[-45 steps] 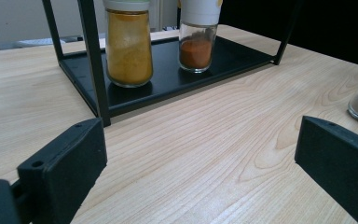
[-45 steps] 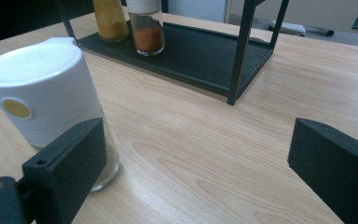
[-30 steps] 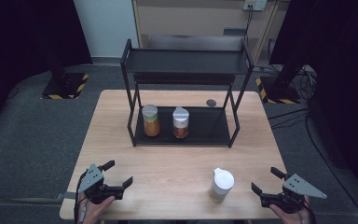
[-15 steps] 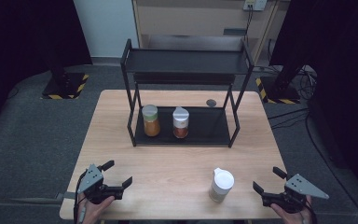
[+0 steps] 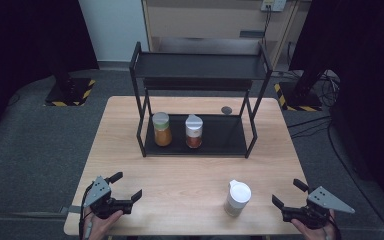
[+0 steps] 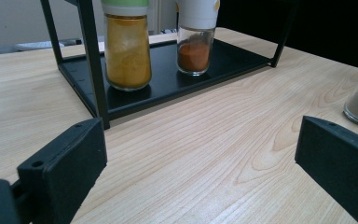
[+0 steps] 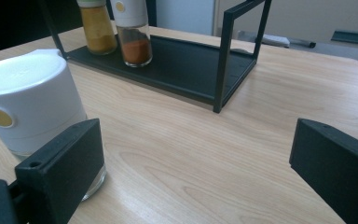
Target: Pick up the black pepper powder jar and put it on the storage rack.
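Our right tool (image 5: 286, 194) has just opened a bit wider, empty like our open left tool (image 5: 126, 186), and the white-capped spice jar (image 5: 237, 198) stands on the worktop (image 5: 180, 180) just beside it.

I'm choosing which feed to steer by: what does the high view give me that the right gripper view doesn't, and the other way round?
High view alone: the black metal rack's upper shelf, the left gripper and the right gripper seen whole, both open and empty. Right gripper view alone: the yellow dot on the white-capped glass jar, close beside its left finger. Both: that jar on the wooden table, plus the green-lidded yellow spice jar and white-lidded red spice jar on the rack's bottom shelf.
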The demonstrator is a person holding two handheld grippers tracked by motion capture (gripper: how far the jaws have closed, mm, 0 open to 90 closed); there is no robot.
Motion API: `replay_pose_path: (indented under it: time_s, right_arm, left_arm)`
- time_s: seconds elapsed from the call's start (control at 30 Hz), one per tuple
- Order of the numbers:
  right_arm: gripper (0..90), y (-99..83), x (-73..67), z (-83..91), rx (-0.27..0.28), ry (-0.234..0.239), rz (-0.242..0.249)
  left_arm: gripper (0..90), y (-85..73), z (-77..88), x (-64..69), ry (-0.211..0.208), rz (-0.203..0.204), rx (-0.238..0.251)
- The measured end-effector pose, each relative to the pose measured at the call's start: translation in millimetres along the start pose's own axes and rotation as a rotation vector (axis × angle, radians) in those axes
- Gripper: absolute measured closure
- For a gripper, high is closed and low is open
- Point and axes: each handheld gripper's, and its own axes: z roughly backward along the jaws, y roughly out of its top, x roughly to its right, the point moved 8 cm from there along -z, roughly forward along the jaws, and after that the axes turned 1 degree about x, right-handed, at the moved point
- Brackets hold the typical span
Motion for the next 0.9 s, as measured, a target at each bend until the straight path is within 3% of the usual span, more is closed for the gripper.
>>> replay_pose_path:
  time_s: [0.43, 0.6, 0.9]
  right_arm:
    - [3.9, 11.8, 1.8, 3.7, -0.030, -0.005, -0.044]
    - [4.2, 20.6, -0.8, 4.9, -0.039, -0.002, -0.032]
    - [4.4, 44.9, -9.7, 12.0, -0.032, 0.046, -0.027]
  left_arm:
    - [1.0, -0.6, -0.8, -0.6, 0.000, 0.004, -0.003]
    - [1.0, -0.8, -0.5, -0.9, 0.003, 0.009, -0.002]
    - [1.0, -0.9, -0.6, -1.1, 0.002, 0.009, -0.002]
